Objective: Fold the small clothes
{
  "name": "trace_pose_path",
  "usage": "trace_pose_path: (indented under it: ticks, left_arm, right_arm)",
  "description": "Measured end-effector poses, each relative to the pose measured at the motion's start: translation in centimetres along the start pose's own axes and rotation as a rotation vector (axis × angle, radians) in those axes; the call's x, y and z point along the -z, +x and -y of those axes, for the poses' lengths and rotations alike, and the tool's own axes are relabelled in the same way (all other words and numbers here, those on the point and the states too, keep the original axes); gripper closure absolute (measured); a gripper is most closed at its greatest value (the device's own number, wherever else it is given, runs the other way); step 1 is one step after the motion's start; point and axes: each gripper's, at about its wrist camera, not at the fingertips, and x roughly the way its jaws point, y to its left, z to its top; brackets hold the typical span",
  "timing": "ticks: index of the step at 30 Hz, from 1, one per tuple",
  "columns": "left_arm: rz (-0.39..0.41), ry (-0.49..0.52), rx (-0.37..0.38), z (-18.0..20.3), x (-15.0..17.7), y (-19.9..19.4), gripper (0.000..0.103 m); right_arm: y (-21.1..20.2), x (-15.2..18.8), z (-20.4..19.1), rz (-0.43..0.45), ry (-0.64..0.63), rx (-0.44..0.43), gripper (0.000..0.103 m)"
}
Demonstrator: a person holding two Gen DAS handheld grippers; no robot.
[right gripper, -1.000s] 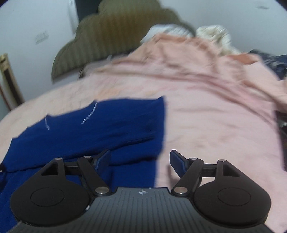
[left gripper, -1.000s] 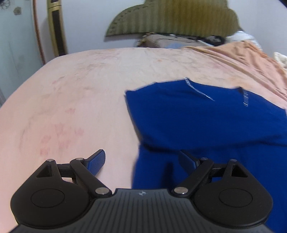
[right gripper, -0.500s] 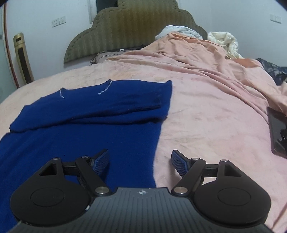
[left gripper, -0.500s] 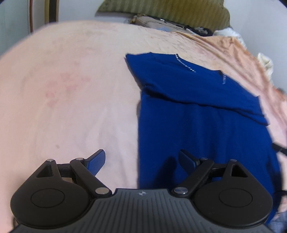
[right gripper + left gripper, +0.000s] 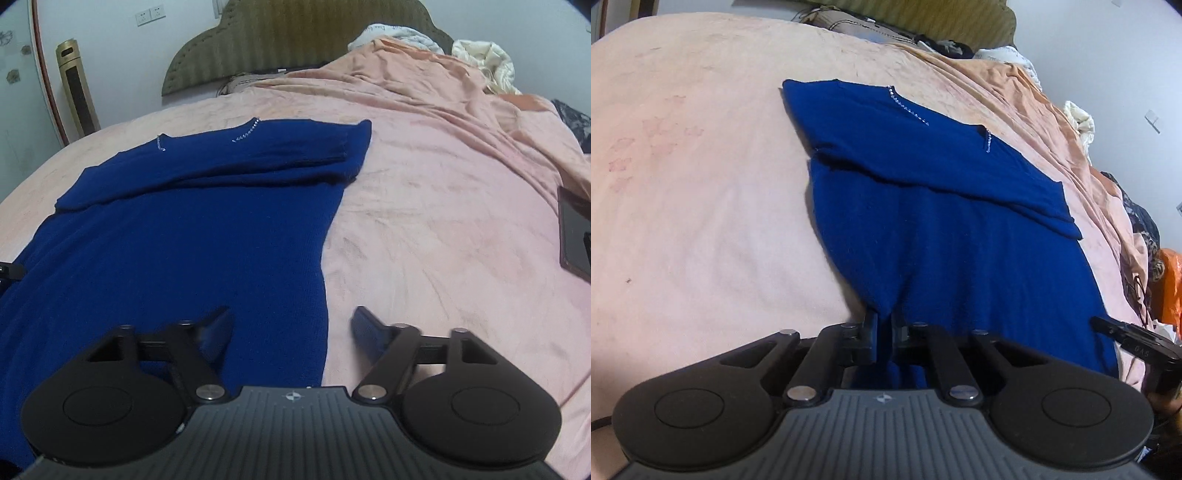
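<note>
A dark blue knit sweater (image 5: pixel 953 236) lies flat on the pink bed sheet (image 5: pixel 701 184), both sleeves folded across its chest and small beads at the neckline. My left gripper (image 5: pixel 884 325) is shut on the sweater's near left hem corner, and the cloth puckers between the fingers. In the right wrist view the sweater (image 5: pixel 177 236) fills the left half. My right gripper (image 5: pixel 291 328) is open and straddles the sweater's right bottom edge, its left finger (image 5: pixel 218 330) over the cloth and its right finger over the sheet.
A rumpled peach blanket (image 5: pixel 424 85) and white bedding (image 5: pixel 487 62) lie at the back right. A dark flat device (image 5: pixel 576 236) rests on the sheet at the right. A green headboard (image 5: pixel 295 40) stands behind. My right gripper shows at the left wrist view's right edge (image 5: pixel 1134 345).
My left gripper has moved onto the sweater's near left hem corner and shut on it. My right gripper has come lower and closer to the right bottom edge, still open.
</note>
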Motion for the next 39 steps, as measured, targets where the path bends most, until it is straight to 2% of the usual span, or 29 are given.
trace_pose_path:
  ticks: [1,2,4,8,12,15,16,18,21,23,24,25,26,27,28,29,31,33,34,36,39]
  left_arm:
    - [0.009,0.009,-0.008,0.3,0.1,-0.2,0.098]
    - [0.018,0.019,-0.014,0.6,0.0,-0.4,0.098]
    - [0.042,0.024,-0.014,0.9,-0.4,-0.8,0.098]
    - [0.11,0.016,-0.063,1.1,-2.8,-1.4,0.098]
    - [0.165,0.029,-0.119,1.3,-5.6,-0.2,0.098]
    - [0.189,0.075,-0.199,2.0,-6.9,1.6,0.098]
    - [0.195,0.092,-0.229,2.3,-7.1,2.1,0.098]
    - [0.18,0.104,-0.241,2.3,-7.4,3.0,0.098]
    - [0.15,0.062,-0.255,1.5,-7.2,3.2,0.096]
    - [0.14,0.046,-0.264,1.2,-6.8,2.6,0.093]
    - [0.143,0.05,-0.279,1.1,-6.4,2.1,0.086]
    - [0.147,0.059,-0.3,1.4,-6.0,1.6,0.071]
    - [0.157,0.071,-0.333,1.8,-5.5,1.1,0.061]
    - [0.175,0.086,-0.365,2.3,-4.9,0.5,0.041]
    - [0.198,0.103,-0.385,2.9,-4.1,0.0,0.031]
    - [0.214,0.126,-0.397,3.6,-3.4,-0.4,0.03]
    - [0.215,0.175,-0.399,4.9,-2.2,-0.6,0.03]
    - [0.194,0.226,-0.408,6.1,-1.4,0.2,0.03]
    - [0.179,0.244,-0.438,6.6,-1.0,0.8,0.03]
    - [0.156,0.262,-0.487,7.2,-0.5,1.6,0.03]
    - [0.154,0.262,-0.472,7.8,0.0,1.7,0.03]
  right_arm:
    - [-0.1,-0.1,0.0,0.006,-0.004,-0.032,0.082]
    - [-0.2,-0.2,0.2,0.005,0.008,-0.067,0.096]
    - [-0.1,-0.6,0.6,0.001,0.049,-0.115,0.096]
    - [-0.4,-2.6,1.2,0.049,0.082,-0.123,0.096]
    - [0.3,-6.0,1.0,0.12,0.011,-0.051,0.096]
    - [1.7,-8.2,0.9,0.154,-0.046,0.022,0.096]
    - [2.3,-8.7,0.9,0.162,-0.06,0.047,0.096]
    - [3.6,-9.5,1.2,0.161,-0.061,0.067,0.096]
    - [5.1,-9.1,2.2,0.109,-0.002,0.086,0.078]
    - [4.6,-8.3,2.4,0.116,0.018,0.115,0.058]
    - [3.9,-7.8,2.3,0.126,0.015,0.126,0.057]
    - [3.2,-7.3,2.2,0.133,0.01,0.133,0.057]
    - [2.2,-6.8,2.0,0.135,0.008,0.132,0.057]
    - [1.4,-6.3,1.8,0.138,0.01,0.12,0.057]
    - [0.6,-5.7,1.6,0.138,0.012,0.097,0.054]
    - [0.0,-5.2,1.3,0.136,0.013,0.061,0.052]
    - [-0.6,-4.1,0.6,0.119,0.005,-0.009,0.04]
    - [0.2,-3.0,-0.3,0.073,-0.039,-0.036,0.029]
    - [1.0,-2.7,-0.6,0.048,-0.066,-0.008,0.027]
    - [2.3,-2.2,-1.1,0.008,-0.103,0.113,0.027]
    - [1.0,-2.4,-1.3,0.069,-0.071,0.109,0.026]
